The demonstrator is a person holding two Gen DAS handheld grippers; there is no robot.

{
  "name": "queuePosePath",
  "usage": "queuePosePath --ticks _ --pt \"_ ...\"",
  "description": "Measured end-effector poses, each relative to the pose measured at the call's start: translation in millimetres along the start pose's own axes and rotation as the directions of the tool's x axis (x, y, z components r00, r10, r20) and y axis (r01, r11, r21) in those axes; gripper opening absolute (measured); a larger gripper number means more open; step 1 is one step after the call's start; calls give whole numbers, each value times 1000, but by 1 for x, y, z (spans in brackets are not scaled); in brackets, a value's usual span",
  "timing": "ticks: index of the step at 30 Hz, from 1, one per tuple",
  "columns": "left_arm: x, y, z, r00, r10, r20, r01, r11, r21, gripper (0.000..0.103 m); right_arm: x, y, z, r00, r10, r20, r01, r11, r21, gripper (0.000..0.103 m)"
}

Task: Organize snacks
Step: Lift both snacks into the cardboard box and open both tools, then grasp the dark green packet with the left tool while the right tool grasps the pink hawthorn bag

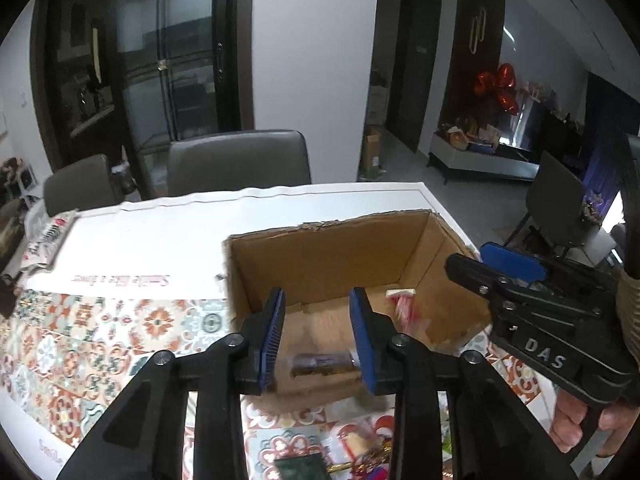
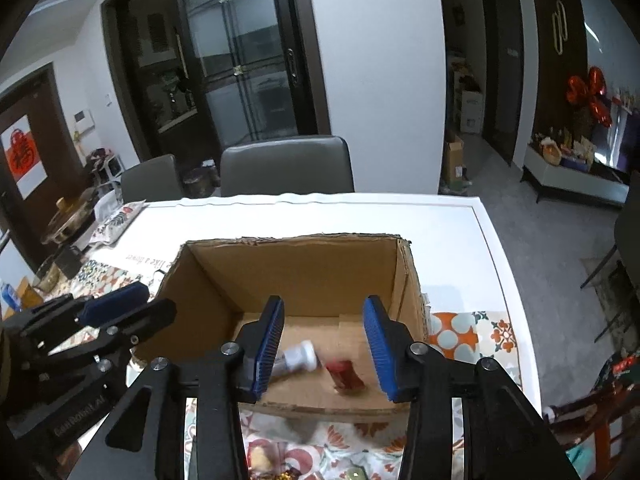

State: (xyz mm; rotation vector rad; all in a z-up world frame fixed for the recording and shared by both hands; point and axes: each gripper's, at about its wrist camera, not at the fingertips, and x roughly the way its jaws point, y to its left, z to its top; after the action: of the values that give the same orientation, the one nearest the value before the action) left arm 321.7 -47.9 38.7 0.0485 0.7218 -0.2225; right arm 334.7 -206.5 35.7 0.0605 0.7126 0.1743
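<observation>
An open cardboard box [image 1: 332, 248] [image 2: 304, 264] stands on the table. My left gripper [image 1: 318, 340] is open over its near edge, with a blurred dark snack pack [image 1: 322, 364] between and below the fingers. A red and white packet [image 1: 402, 306] is blurred inside the box. My right gripper [image 2: 326, 350] is open and empty above the box; a white and grey pack [image 2: 298, 360] and a red pack [image 2: 346, 372] lie blurred on the box floor. Each gripper shows in the other's view: the right [image 1: 532, 296], the left [image 2: 108, 320].
Several loose snacks [image 1: 352, 448] [image 2: 264, 460] lie on the patterned tablecloth [image 1: 100, 332] near me. Two grey chairs [image 1: 236, 160] stand behind the white table [image 2: 440, 236]. A printed bag [image 1: 48, 240] lies at the left.
</observation>
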Motion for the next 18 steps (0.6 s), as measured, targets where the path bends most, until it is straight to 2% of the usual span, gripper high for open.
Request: queuePosePath --ticks 7,18 --pt "-40 4 -21 999 1 54 -1 1000 10 36 -28 12 -14 999 35 39 -34 999 -22 43" --pt "-81 17 -60 997 -24 69 27 999 -36 40 -72 41 -53 992 102 73 -98 993 -61 43"
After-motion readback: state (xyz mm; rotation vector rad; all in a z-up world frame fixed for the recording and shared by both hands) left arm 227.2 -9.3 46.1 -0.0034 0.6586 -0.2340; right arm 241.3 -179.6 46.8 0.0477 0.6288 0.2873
